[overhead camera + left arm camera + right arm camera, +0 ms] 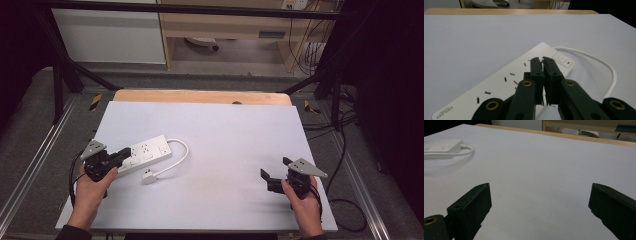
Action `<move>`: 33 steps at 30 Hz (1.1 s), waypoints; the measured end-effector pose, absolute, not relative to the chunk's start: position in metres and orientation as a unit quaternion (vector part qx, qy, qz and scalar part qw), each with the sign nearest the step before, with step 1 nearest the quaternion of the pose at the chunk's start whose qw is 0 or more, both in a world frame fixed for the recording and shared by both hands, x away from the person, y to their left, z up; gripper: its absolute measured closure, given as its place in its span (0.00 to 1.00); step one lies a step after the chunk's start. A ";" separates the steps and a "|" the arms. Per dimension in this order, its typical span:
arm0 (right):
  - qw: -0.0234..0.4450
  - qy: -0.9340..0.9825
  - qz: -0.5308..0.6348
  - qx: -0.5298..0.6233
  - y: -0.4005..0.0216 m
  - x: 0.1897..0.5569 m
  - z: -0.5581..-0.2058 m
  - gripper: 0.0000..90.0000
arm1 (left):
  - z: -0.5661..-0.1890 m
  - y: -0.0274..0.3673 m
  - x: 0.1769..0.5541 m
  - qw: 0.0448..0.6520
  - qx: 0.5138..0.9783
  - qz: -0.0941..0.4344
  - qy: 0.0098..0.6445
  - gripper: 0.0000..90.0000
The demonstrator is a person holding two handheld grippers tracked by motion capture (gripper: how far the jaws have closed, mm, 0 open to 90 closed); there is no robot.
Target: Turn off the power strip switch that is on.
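Note:
A white power strip (145, 151) lies flat at the left of the white table top (225, 130), its white cable (181, 155) looping round to a plug (148, 176) beside it. My left gripper (125, 154) sits over the strip's near end, jaws shut with nothing between them. In the left gripper view the gripper (542, 60) hovers just above the sockets of the power strip (506, 82), short of the switch (562, 59). My right gripper (275, 167) rests open at the right, far from the strip. Its wide-apart jaws (540, 192) frame bare table, with the power strip (441, 145) far off.
A wooden edge (200, 96) borders the far side of the table top. Black frame posts (57, 85) stand at the back corners. Loose cables (345, 205) trail on the grey floor to the right.

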State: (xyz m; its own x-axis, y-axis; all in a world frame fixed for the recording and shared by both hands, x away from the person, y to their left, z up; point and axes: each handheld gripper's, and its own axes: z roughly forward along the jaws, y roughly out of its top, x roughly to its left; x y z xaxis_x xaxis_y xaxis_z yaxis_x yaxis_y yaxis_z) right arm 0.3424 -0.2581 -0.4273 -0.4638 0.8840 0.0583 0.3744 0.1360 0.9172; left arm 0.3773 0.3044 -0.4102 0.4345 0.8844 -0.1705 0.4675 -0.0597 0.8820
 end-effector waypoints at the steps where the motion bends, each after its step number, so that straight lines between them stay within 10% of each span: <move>1: 0.264 0.706 0.483 0.445 -0.258 0.342 -0.427 0.06 | -0.411 0.305 0.377 0.484 0.695 0.215 0.487 0.97; 33: 0.266 0.712 0.475 0.444 -0.257 0.343 -0.428 0.06 | -0.426 0.300 0.383 0.431 0.741 0.189 0.480 1.00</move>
State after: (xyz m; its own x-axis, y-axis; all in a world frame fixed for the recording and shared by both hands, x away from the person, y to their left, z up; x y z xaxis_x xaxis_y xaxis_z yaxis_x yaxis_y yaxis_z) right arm 0.3430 -0.2569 -0.4285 -0.4643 0.8846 0.0435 0.3798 0.1545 0.9121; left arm 0.3830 0.2998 -0.4264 0.4676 0.8738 -0.1332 0.5482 -0.1685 0.8192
